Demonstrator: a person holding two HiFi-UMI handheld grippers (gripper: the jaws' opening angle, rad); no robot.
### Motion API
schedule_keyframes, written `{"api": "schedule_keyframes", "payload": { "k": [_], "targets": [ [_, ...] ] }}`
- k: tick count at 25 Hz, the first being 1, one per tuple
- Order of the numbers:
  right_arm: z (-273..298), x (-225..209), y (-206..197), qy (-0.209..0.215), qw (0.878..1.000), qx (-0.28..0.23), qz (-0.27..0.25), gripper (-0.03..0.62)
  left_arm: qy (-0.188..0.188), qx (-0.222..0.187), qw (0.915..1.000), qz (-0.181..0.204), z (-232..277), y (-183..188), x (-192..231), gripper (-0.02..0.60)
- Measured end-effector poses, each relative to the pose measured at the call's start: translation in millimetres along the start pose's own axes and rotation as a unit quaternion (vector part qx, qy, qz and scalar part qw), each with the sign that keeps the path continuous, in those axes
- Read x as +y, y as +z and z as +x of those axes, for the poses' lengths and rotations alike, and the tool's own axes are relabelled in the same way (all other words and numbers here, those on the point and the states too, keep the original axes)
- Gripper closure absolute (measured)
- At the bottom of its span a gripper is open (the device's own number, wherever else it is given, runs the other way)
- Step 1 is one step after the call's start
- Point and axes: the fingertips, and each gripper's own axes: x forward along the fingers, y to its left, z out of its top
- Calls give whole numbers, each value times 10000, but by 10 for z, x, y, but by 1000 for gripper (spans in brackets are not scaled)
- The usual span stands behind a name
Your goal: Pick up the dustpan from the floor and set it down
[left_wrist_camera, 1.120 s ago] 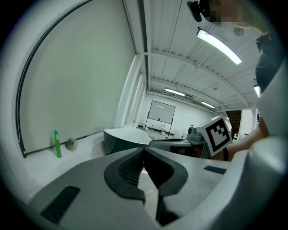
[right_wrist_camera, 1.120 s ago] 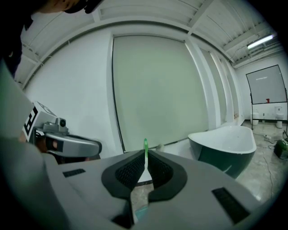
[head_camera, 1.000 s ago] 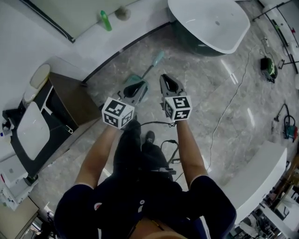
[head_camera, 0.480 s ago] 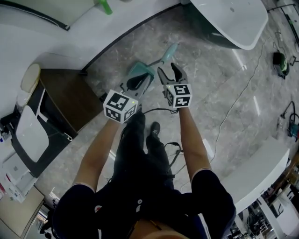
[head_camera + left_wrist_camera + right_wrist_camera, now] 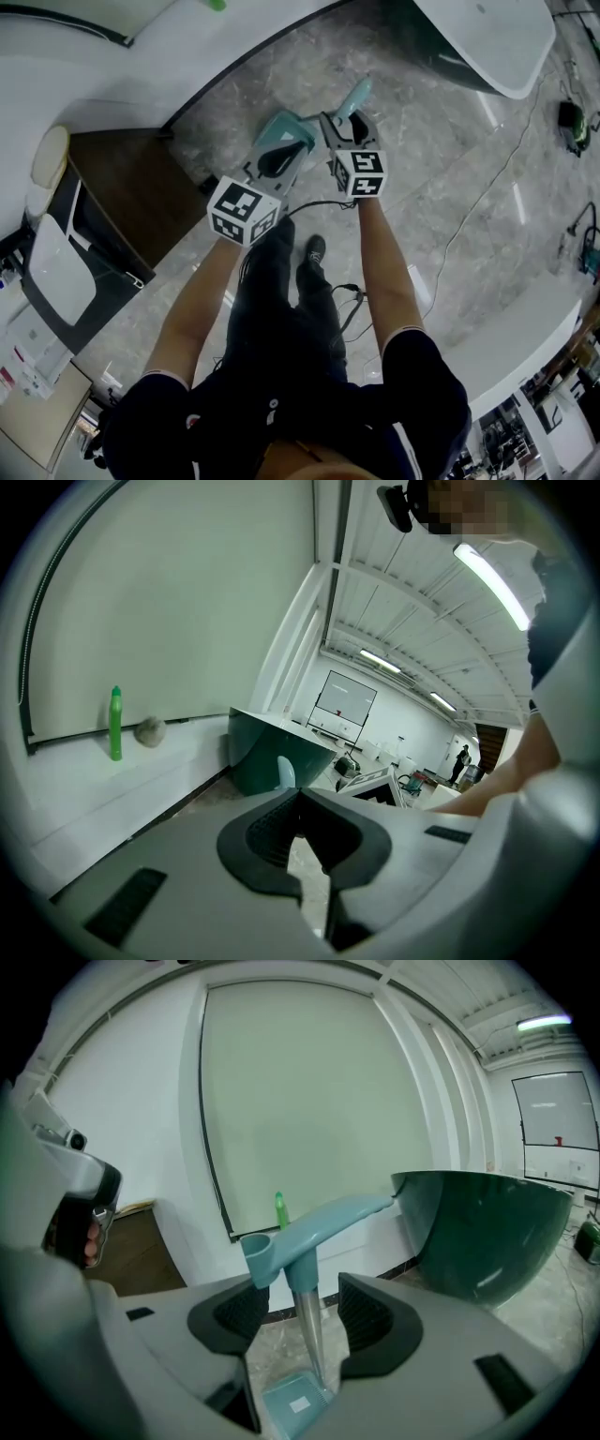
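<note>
A teal dustpan [image 5: 281, 139] stands on the marble floor, its long handle [image 5: 359, 94] slanting up and away. In the right gripper view its metal pole [image 5: 307, 1330] rises between the pads to a teal grip [image 5: 319, 1222], with the pan [image 5: 295, 1405] below. My right gripper [image 5: 343, 124] [image 5: 305, 1312] is opening; the pole stands between its jaws and neither pad presses on it. My left gripper [image 5: 272, 167] [image 5: 300, 794] hangs just above the pan, shut on nothing. The handle's tip [image 5: 285, 772] shows beyond it.
A dark green bathtub [image 5: 487, 37] [image 5: 487, 1232] stands to the far right. A white ledge with a green bottle [image 5: 115, 724] [image 5: 279, 1211] curves behind the dustpan. A brown cabinet [image 5: 122, 187] is at the left. A cable [image 5: 469, 216] runs across the floor.
Both grippers have sunk toward the dustpan. The right gripper's jaws have gone from shut to open, with the handle pole now between them. The left gripper stays shut.
</note>
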Motion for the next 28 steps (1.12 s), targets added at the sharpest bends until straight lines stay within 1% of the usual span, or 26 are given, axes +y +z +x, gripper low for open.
{"api": "schedule_keyframes", "payload": {
  "k": [2,4,5,10,15,18,23,25,28],
  "targets": [
    [27,-26,29,-42,9999,-151,10,361,-4,-9,10000,-11,16,-8,23,569],
    [32,-49,57,-118,9996,-248,-25,433,8,-18,10000,-19,28,-17,50,569],
    [30,-48,60,-145,9996,-243,-46,459,16,-19,10000,-23,29,-22,63,569],
    [33,-50,83,-201,9994,-255,-128,493,33,-14,10000,-26,30,-11,81,569],
    [-10,3,83,-253,9991,-270,-193,494,26,-8,10000,-14,-4,-15,66,569],
    [-86,7,152,-277,9985,-362,-314,494,8,-23,10000,14,-12,23,18,569],
    [-434,72,452,-342,9963,-586,-532,494,-48,-137,9999,92,-72,172,-161,569],
    [-646,128,618,-357,9949,-712,-623,494,-84,-197,9997,156,-121,256,-290,569],
    [-1033,208,852,-405,9940,-759,-682,494,-118,-353,9990,229,-205,427,-527,569]
  ]
}}
